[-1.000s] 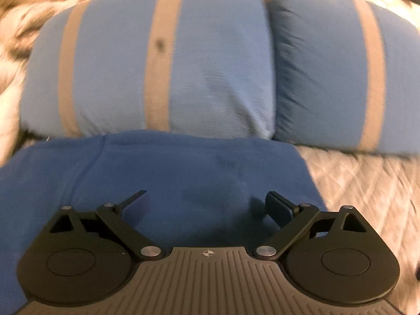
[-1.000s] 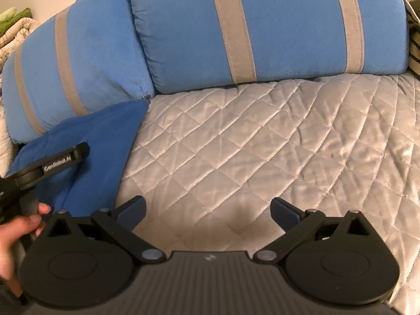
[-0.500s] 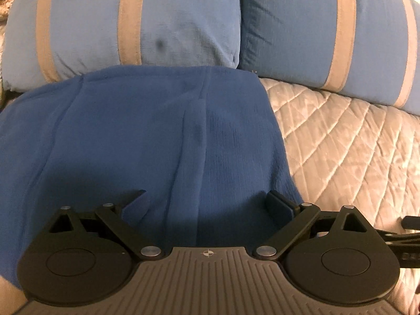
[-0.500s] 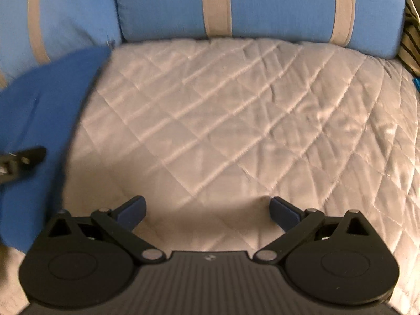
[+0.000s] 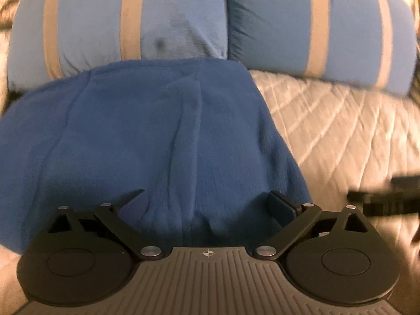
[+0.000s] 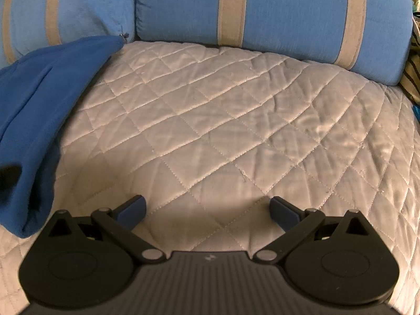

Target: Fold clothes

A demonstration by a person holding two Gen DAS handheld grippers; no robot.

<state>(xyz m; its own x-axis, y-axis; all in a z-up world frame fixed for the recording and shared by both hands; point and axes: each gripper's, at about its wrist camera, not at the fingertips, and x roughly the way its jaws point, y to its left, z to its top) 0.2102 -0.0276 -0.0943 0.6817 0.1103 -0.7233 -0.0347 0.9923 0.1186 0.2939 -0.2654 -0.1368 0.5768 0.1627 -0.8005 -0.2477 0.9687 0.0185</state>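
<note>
A folded dark blue garment (image 5: 157, 136) lies on the quilted grey bedspread (image 5: 341, 131), its far edge against the pillows. My left gripper (image 5: 207, 204) hovers over the garment's near edge. Its jaws are opening wide; cloth lies beneath and between the fingers, but the pads do not press on it. In the right wrist view the same garment (image 6: 39, 99) fills the left side. My right gripper (image 6: 207, 210) stands open over bare quilt (image 6: 223, 131), holding nothing. A blurred black piece of the right gripper (image 5: 383, 199) shows at the left view's right edge.
Two light blue pillows with tan stripes (image 5: 170, 18) (image 5: 341, 26) line the back of the bed, seen again in the right wrist view (image 6: 288, 8). A striped fabric (image 6: 413, 78) sits at the far right edge. Quilt stretches to the right of the garment.
The left gripper has drawn back over the garment, so more blue cloth and its right edge show. The right gripper dipped toward the quilt and rolled, bringing the garment back into its left side.
</note>
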